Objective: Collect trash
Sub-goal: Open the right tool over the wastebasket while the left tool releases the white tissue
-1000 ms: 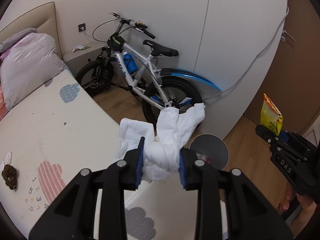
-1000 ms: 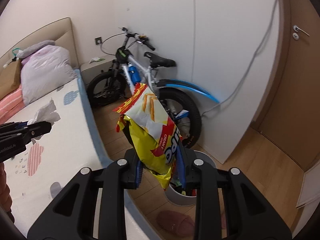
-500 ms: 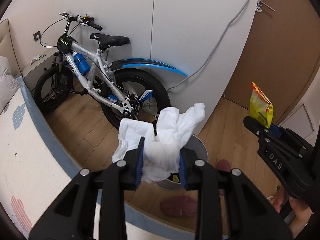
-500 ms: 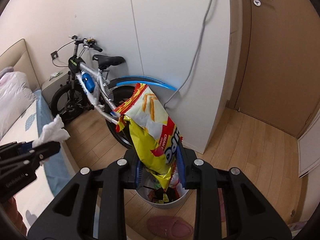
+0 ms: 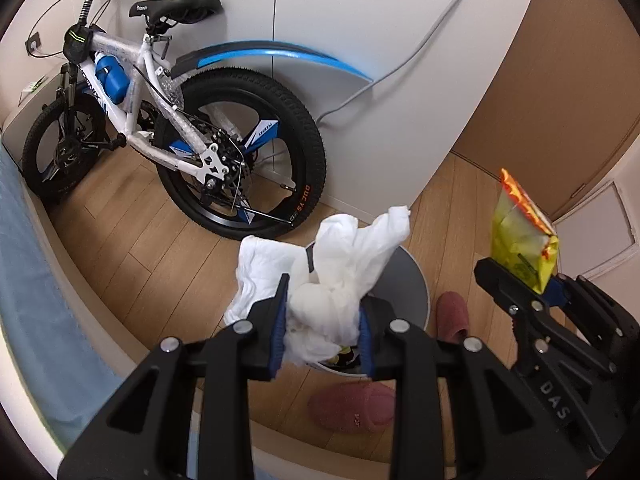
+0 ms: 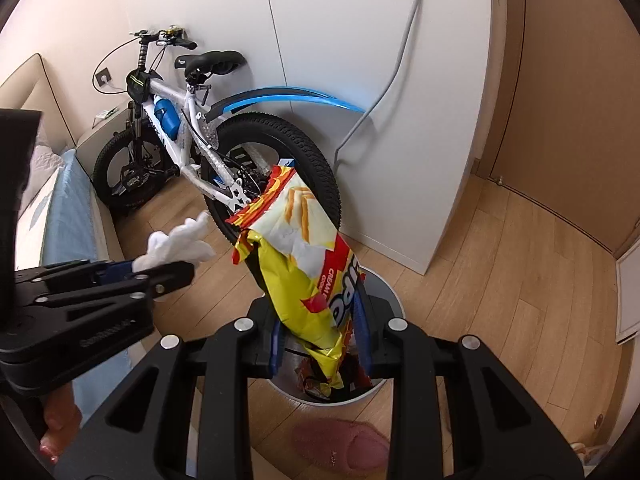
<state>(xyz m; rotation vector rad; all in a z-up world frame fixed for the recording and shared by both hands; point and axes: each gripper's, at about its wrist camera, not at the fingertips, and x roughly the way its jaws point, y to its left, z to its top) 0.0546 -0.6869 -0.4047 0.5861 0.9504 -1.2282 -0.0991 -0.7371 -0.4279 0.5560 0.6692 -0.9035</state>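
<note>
Bedroom, wood floor (image 5: 132, 248), bike (image 5: 168, 120) against the wardrobe. Both grippers have swung off the bed to over the bin (image 6: 384, 300): left gripper (image 5: 322, 330) pinching tissue wad (image 5: 332, 280), right gripper (image 6: 320, 338) pinching snack bag (image 6: 304, 272). Drop looks next.

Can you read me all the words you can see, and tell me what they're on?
"DAS" on the right gripper.
"CREAM" on the snack bag, with bigger letters cut off.
"Phoenix", I think, on the bike saddle, blurry.
"DUC YS", roughly, on the back tire.
The left gripper has raised letters, unreadable.
The slipper has a tiny mark, too small to read.
</note>
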